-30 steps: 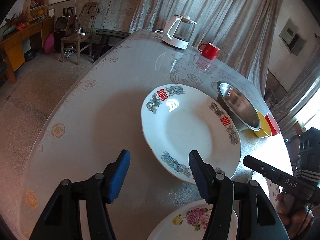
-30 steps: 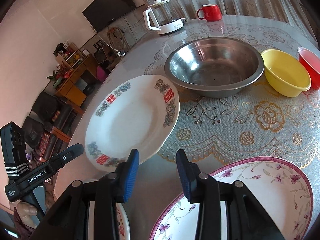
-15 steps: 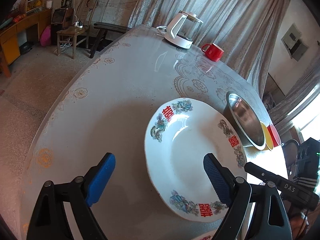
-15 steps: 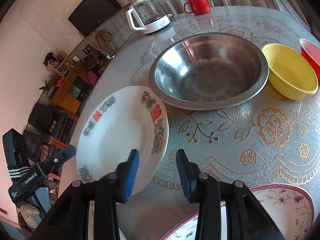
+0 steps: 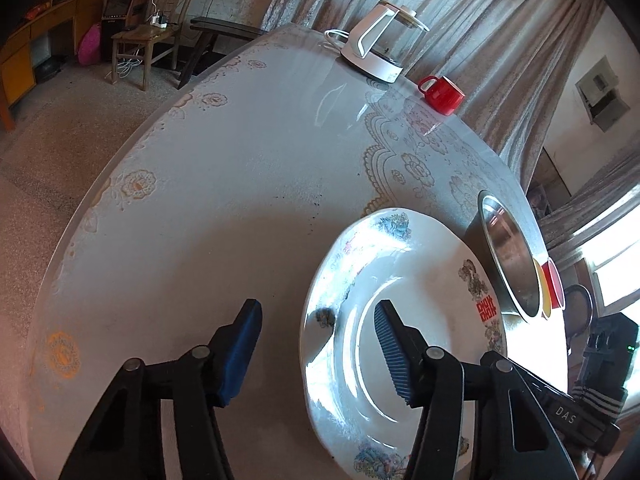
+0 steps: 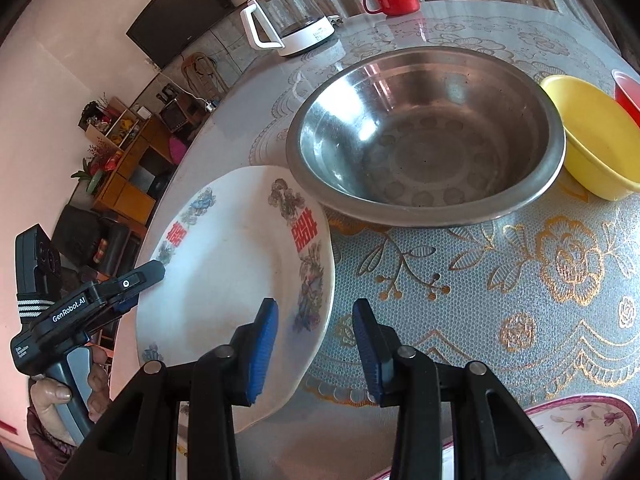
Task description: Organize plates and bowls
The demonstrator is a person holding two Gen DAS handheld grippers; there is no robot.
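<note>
A white plate with red characters (image 5: 420, 320) lies on the table; it also shows in the right wrist view (image 6: 236, 276). My left gripper (image 5: 316, 338) is open and straddles the plate's left rim, one finger over the plate, one outside. My right gripper (image 6: 316, 340) is open and straddles the plate's right rim. A steel bowl (image 6: 428, 136) touches the plate's far edge. A yellow bowl (image 6: 596, 136) and a red bowl (image 6: 628, 92) stand to its right. A purple-flowered plate (image 6: 580, 428) lies near at lower right.
A white kettle (image 5: 378, 46) and a red mug (image 5: 442, 90) stand at the table's far side by the curtain. The round table (image 5: 224, 184) has a lace-pattern cover. Chairs and a cabinet stand on the floor to the left.
Both grippers have moved forward onto the white plate's opposite rims. The left gripper's jaws opened wider, then narrowed somewhat. The pink-flowered plate has dropped out of the left view.
</note>
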